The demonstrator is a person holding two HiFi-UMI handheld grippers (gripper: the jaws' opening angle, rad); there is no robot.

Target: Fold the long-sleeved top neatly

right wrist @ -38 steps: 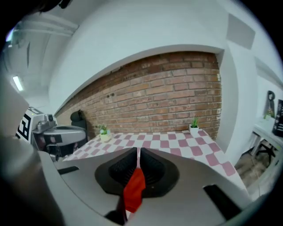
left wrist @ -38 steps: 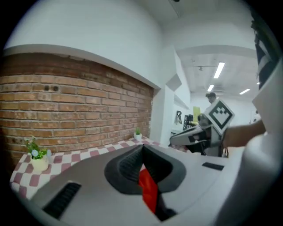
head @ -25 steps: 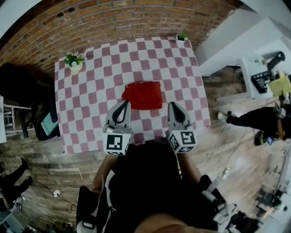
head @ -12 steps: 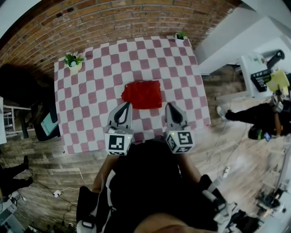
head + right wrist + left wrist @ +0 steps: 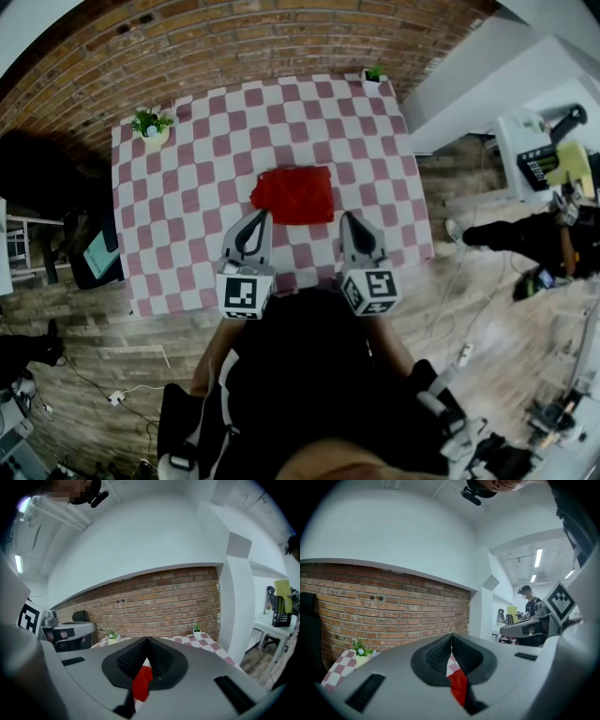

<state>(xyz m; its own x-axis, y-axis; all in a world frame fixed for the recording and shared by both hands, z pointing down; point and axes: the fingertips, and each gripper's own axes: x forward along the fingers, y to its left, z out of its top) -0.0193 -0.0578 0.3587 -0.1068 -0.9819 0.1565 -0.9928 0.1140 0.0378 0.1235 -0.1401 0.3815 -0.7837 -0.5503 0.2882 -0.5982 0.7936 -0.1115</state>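
1. Lying folded on the checked table (image 5: 187, 216), the red top (image 5: 293, 195) sits clear of both tools.
2. Left gripper (image 5: 254, 217) and right gripper (image 5: 349, 219): jaws together, empty.
3. Cloth seemingly soft and light; pinch at corners.

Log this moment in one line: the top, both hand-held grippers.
red top folded on checkered table | left hand-held gripper shut, empty | right hand-held gripper shut, empty | both near top's near edge
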